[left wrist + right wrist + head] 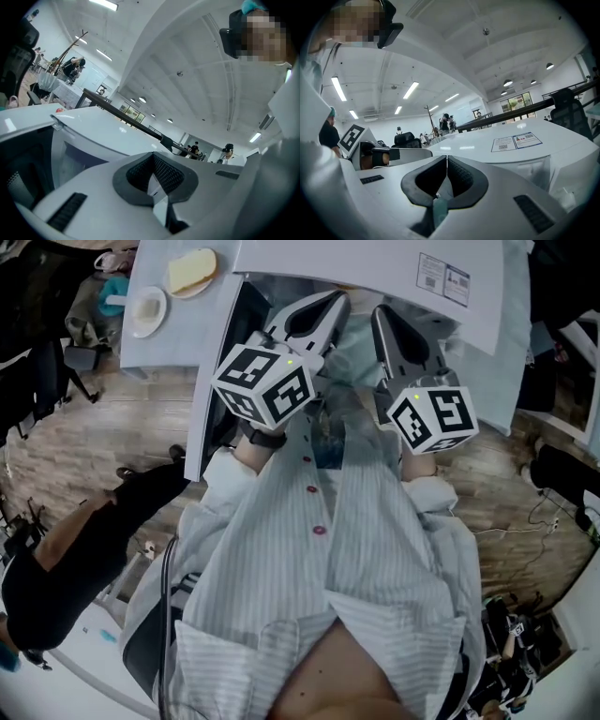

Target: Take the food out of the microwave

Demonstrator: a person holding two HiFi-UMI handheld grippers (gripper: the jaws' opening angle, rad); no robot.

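The white microwave [375, 268] stands at the top of the head view, with a printed label [442, 278] on its top; its inside is hidden from here. Both grippers are held close to the person's chest and point toward it. My left gripper [330, 304] is shut with nothing between its jaws, and so is my right gripper [386, 317]. Left of the microwave, a white table [155, 348] bears a plate with a slice of bread [192, 270] and a small plate with a pale piece of food [148, 307]. The left gripper view shows shut jaws [152, 158] before the microwave's windowed front [77, 159].
A white panel [208, 399] hangs down along the table's right side beside my left gripper. A person in dark clothes [75, 549] crouches at the left on the wooden floor. Chairs [56, 362] stand at the far left, cables [539, 512] lie at the right.
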